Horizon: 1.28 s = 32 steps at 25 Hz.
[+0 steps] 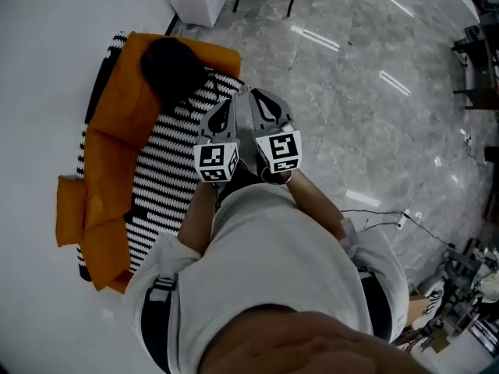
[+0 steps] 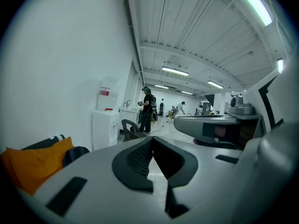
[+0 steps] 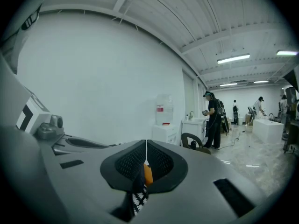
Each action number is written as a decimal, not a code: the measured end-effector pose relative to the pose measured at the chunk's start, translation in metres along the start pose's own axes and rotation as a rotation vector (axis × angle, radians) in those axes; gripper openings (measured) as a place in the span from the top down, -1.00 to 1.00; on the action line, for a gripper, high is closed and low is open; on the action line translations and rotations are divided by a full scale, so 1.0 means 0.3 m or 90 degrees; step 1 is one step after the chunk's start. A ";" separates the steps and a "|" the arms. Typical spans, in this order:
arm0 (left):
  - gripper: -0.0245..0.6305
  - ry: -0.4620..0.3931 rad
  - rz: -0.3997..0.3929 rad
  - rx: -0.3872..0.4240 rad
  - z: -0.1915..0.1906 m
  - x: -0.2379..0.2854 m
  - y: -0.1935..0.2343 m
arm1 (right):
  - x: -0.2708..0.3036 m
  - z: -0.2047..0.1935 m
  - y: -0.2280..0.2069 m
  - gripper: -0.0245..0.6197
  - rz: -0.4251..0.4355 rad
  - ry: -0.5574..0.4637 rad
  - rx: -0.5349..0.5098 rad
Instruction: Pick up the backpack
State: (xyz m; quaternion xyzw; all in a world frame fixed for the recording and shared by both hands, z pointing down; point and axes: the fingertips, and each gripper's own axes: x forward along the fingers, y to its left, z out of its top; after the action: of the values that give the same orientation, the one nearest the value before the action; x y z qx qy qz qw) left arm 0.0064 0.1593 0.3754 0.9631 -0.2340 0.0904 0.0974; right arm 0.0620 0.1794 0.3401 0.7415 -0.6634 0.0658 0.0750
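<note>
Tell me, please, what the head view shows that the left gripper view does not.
Only the head view shows the wearer's forearms, pale shirt and a thin cable on the floor beside them. Only the left gripper view shows a standing person far off and the ceiling lights. Both show the orange cushion, the dark backpack, the left tool and the right tool, each shut.

Large lab hall: strip lights (image 2: 175, 70), water dispenser (image 2: 105, 125), grey marble floor (image 1: 351, 76), loose cables (image 1: 373, 210), distant workers (image 2: 147, 108).
</note>
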 end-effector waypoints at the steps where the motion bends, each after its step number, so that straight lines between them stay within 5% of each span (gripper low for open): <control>1: 0.89 0.001 0.002 0.001 0.004 0.020 0.006 | 0.020 -0.002 -0.014 0.80 0.003 0.000 0.001; 15: 0.89 0.019 0.149 -0.024 0.044 0.368 0.179 | 0.397 0.019 -0.229 0.80 0.140 0.004 0.008; 19: 0.89 0.030 0.216 -0.058 0.028 0.433 0.238 | 0.498 0.035 -0.268 0.80 0.186 0.003 -0.062; 23: 0.89 0.044 0.278 -0.088 -0.002 0.434 0.313 | 0.570 0.038 -0.255 0.80 0.229 -0.012 -0.104; 32: 0.89 0.087 0.378 -0.074 -0.069 0.361 0.538 | 0.750 -0.090 -0.090 0.80 0.328 0.070 -0.093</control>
State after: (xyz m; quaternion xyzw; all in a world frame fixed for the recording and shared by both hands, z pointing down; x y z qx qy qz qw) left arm 0.0227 -0.0234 0.4427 0.8370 -0.5032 0.1656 0.1370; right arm 0.1137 -0.0315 0.4104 0.5362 -0.8282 0.0746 0.1451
